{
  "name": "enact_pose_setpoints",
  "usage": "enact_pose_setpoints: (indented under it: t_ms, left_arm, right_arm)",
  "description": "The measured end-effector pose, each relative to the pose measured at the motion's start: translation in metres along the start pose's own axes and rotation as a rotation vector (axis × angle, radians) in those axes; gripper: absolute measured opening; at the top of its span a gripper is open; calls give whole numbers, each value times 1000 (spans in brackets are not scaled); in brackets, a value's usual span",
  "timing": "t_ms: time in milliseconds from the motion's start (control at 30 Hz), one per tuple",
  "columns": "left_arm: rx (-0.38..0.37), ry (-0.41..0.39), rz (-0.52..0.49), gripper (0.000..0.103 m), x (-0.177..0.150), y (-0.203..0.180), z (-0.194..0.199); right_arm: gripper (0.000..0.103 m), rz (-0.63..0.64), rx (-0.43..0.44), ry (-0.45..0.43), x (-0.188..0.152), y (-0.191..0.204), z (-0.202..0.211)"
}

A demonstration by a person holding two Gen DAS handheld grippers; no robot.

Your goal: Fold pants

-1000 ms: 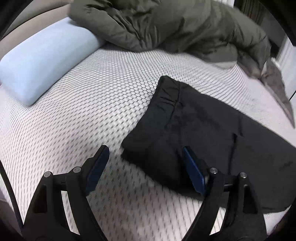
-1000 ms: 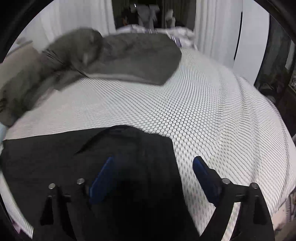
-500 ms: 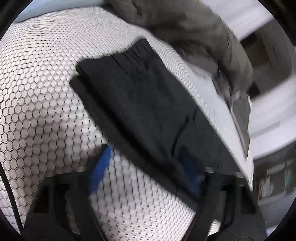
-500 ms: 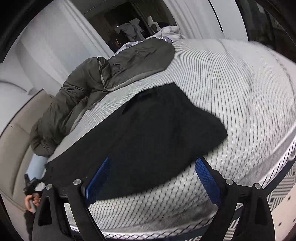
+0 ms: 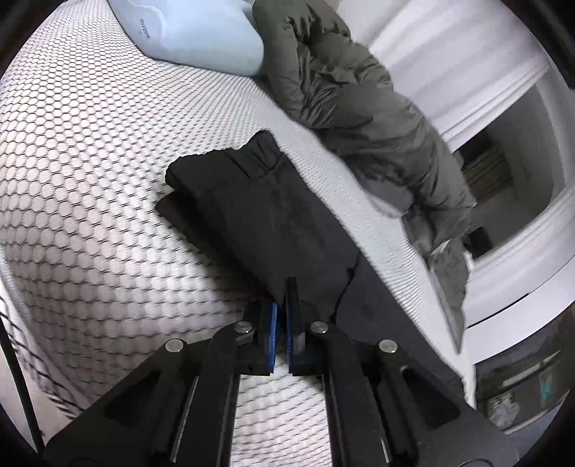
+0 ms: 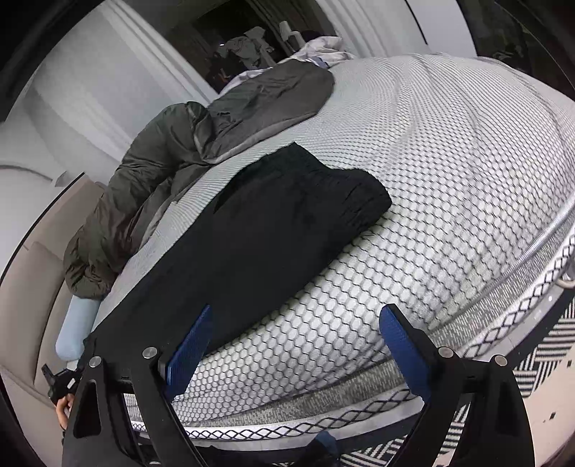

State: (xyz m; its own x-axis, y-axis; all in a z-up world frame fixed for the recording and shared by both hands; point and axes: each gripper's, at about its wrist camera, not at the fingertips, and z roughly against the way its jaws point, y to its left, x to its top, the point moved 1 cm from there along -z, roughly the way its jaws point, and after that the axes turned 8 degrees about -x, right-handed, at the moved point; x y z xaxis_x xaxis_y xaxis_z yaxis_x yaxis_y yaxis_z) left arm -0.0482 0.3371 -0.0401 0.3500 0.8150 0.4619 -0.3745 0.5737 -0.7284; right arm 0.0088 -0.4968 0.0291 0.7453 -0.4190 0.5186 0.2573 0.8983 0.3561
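Note:
Black pants (image 5: 273, 215) lie folded lengthwise on the honeycomb-patterned mattress (image 5: 90, 179), waistband at the far end. My left gripper (image 5: 282, 316) is shut on the near edge of the pants. In the right wrist view the pants (image 6: 273, 230) stretch from the left edge toward the middle of the mattress (image 6: 449, 186). My right gripper (image 6: 294, 345) is open and empty, its left finger at the pants' near edge, its right finger over bare mattress.
An olive-grey puffy jacket (image 5: 352, 93) lies along the far side of the bed, also in the right wrist view (image 6: 172, 172). A light blue pillow (image 5: 194, 32) sits at the head. The mattress edge and a patterned rug (image 6: 532, 388) lie below the right gripper.
My left gripper has closed on the pants' edge; it was open before. My right gripper has pulled back toward the mattress edge and stays open.

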Motion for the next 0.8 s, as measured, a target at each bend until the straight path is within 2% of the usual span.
enact_pose_setpoints:
  t_ms: [133,200,267,333,367,400,433,467,500,600,667,733,800]
  left_arm:
    - [9,43,35,1,-2,13,2]
    - [15,47,29,1,-4,17,9]
    - [23,56,23,1,1,14,-3]
    - [27,66,27,2,5,10,-17]
    - [28,68,26,2,7,8,-22]
    - [29,69,23,2,7,8,-24]
    - [31,69,20,2,8,8,-24]
    - [34,64,12,2,9,7,-23]
    - [40,60,3,2,9,5,-22]
    - [51,41,-53,2,4,-4,-6]
    - [57,47,-73,2,-1,-7,-1]
    - [75,67,-95,2,-4,-9,-5]
    - [106,86,-118,2,-2,-11,-13]
  right_arm:
    - [94,-46,78,7,6,3,-13]
    - [94,-103,133,33,9,0,-28]
    - [94,-186,182,42,14,-6,-47]
    - [87,-264,185,22,20,-14,-60]
    - [69,-304,165,4,23,-17,-65]
    - [39,-322,138,-6,27,-19,-68]
    - [28,-321,105,-8,29,-18,-71]
    - [9,-301,110,-3,31,-15,-72]
    - [7,-264,125,-13,30,-9,-67]
    - [4,-170,86,-69,22,-5,-39]
    - [4,-164,70,-83,15,-15,-24]
    - [4,-144,59,-67,11,-23,-22]
    - [11,-129,50,-30,12,-27,-29]
